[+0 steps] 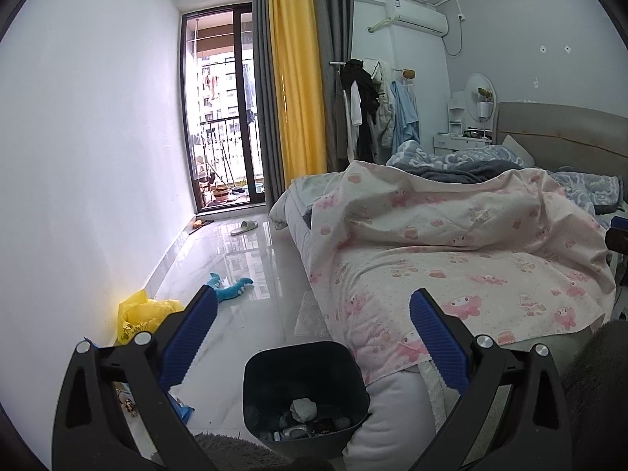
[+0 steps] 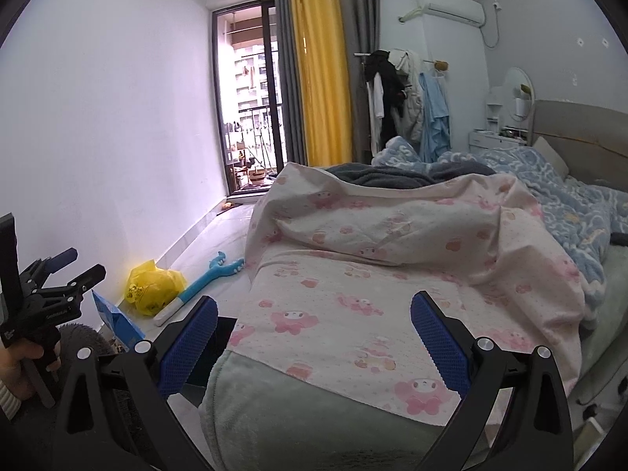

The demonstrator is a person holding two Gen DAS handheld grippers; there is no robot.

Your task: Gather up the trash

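A black trash bin (image 1: 306, 388) stands on the floor at the bed's foot, holding a crumpled white paper (image 1: 303, 409) and other scraps. My left gripper (image 1: 312, 302) hangs open above it with nothing between its blue pads. A yellow plastic bag (image 1: 143, 314) lies by the wall, with a blue package (image 1: 182, 408) near it. My right gripper (image 2: 314, 310) is open over the bed corner, holding nothing. In the right wrist view the yellow plastic bag (image 2: 153, 284), a blue box (image 2: 117, 324) and the left gripper (image 2: 74, 265), held in a hand, sit at the left.
A bed with a pink-patterned sheet (image 1: 451, 259) fills the right. A blue toy (image 1: 229, 286) lies on the glossy tile floor, a slipper (image 1: 243, 227) near the balcony door. A white wall (image 1: 86, 157) runs along the left. A grey fuzzy rug (image 1: 223, 447) lies below the bin.
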